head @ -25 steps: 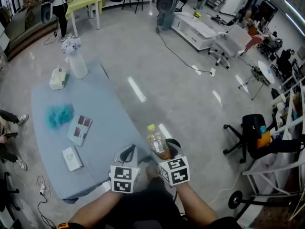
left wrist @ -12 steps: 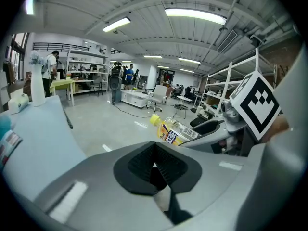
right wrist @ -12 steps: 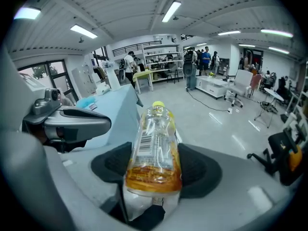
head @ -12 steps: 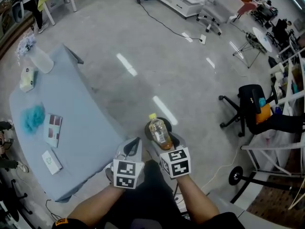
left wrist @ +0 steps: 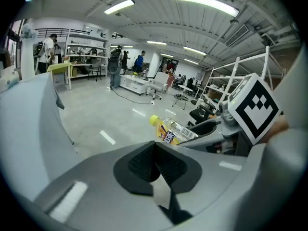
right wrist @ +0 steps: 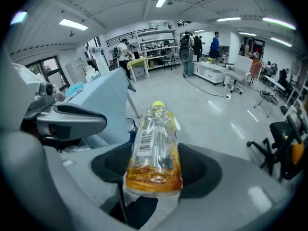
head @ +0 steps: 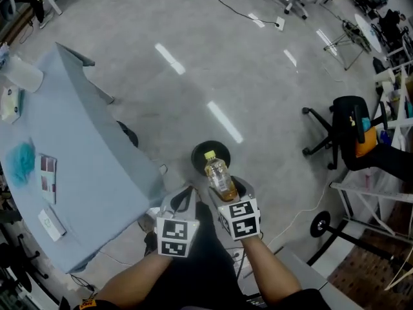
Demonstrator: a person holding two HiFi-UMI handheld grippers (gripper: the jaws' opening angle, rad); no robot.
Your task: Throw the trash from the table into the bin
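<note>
Table [head: 77, 147] far left; left gripper [head: 182, 199] jaws pressed together, empty. Risk: bottle [head: 218, 173] slips or swings and misses bin [head: 196, 160] — right gripper [head: 227, 191] pinches only its bottom end. Bottle sits base-in between those jaws, yellow cap sticking forward, overlapping the bin in head view.

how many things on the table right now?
5: white vase at the far end, cream box beside it, teal fluff, booklet, small white box nearest. Frame crops the table at left; more may be hidden.
</note>
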